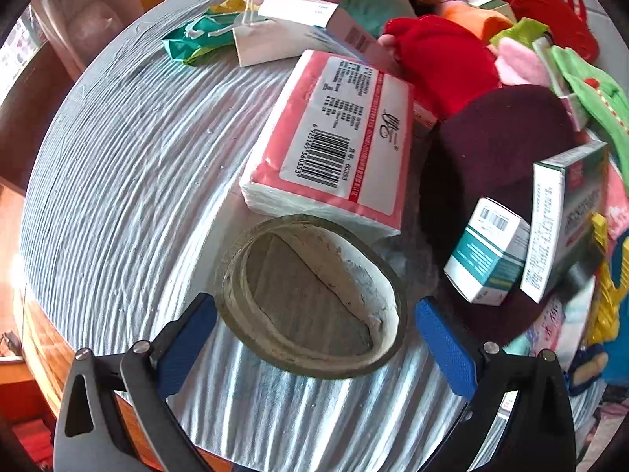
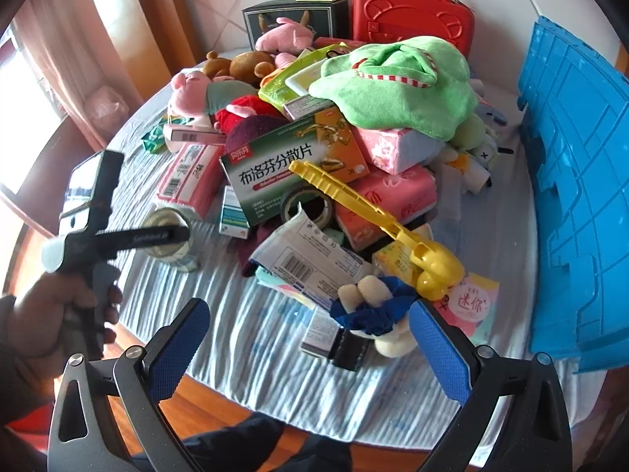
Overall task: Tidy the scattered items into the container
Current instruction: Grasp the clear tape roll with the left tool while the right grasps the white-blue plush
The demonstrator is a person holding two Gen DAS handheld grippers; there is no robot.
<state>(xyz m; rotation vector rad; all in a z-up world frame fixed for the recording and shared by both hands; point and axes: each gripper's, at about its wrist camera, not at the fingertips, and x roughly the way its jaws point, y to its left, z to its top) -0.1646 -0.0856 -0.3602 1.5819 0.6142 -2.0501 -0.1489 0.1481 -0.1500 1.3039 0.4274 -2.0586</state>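
Note:
In the left wrist view a clear tape roll (image 1: pixel 310 295) lies on the striped tablecloth, right between the fingers of my open left gripper (image 1: pixel 314 338), which straddles it without touching. A pink tissue pack (image 1: pixel 334 137) lies just behind it. In the right wrist view the same roll (image 2: pixel 169 236) sits under the left gripper (image 2: pixel 157 236). My right gripper (image 2: pixel 310 346) is open and empty, just short of a small plush toy with a blue cloth (image 2: pixel 373 310). The blue crate (image 2: pixel 578 204) stands at the right.
A heap covers the table: a green medicine box (image 2: pixel 291 169), yellow plastic tongs (image 2: pixel 373 216), a green plush (image 2: pixel 397 86), pink tissue packs (image 2: pixel 393 192), plush toys and a red case (image 2: pixel 412 11). Small boxes (image 1: pixel 491 251) and a maroon hat (image 1: pixel 503 137) lie to the roll's right.

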